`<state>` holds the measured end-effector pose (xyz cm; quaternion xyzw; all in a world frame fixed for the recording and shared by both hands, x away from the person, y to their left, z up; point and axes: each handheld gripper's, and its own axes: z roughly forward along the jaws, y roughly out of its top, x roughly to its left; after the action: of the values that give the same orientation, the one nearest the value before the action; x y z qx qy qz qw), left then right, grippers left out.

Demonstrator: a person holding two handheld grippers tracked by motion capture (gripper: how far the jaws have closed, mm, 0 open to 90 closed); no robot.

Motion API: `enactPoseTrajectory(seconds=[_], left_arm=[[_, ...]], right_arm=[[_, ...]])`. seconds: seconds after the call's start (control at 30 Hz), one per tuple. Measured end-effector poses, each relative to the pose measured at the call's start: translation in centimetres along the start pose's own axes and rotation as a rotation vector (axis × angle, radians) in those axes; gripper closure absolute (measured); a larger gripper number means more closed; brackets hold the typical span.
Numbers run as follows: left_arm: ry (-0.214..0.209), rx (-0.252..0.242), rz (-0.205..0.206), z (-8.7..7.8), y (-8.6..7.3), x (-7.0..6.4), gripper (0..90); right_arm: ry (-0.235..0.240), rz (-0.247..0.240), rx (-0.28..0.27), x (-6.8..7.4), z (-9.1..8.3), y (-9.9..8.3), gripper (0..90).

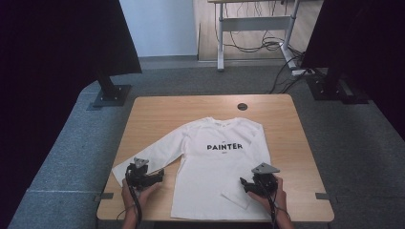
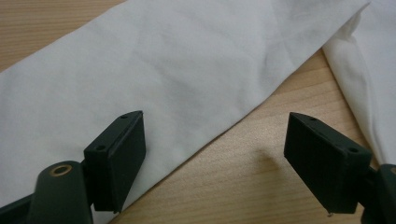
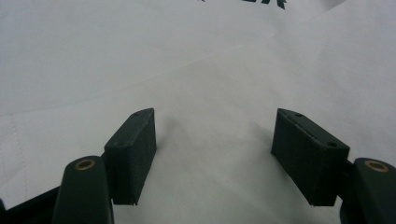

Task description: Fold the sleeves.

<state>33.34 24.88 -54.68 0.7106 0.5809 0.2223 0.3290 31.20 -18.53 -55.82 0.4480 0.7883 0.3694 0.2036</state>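
From above our side of the counter (image 1: pixel 157 107) we look forward and down, far enough to take in its whole top and the floor beyond. The left gripper view sits low and close, looking along its claw (image 2: pixel 215 154) at a white sleeve (image 2: pixel 154 70). The right gripper view, equally near, faces the shirt (image 3: pixel 196 70) front. All three views share that shirt.

A wooden table (image 1: pixel 286 143) is standing on grey carpet (image 1: pixel 353 143). A desk (image 1: pixel 255 21) with cables (image 1: pixel 253 43) is standing behind, and black stands (image 1: pixel 112 93) are flanking it.
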Motion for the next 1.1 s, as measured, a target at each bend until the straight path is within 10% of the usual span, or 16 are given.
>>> enactPoseTrajectory(seconds=[0.5,1.1], left_arm=[[-0.014,-0.005,-0.004,-0.3,-0.2,-0.9,21.0],[0.057,-0.045,-0.133,-1.7,-0.3,5.0,20.8]], right_arm=[[-0.001,0.001,0.0,0.0,0.0,0.0,30.1],[-0.001,0.001,0.0,0.0,0.0,0.0,30.1]])
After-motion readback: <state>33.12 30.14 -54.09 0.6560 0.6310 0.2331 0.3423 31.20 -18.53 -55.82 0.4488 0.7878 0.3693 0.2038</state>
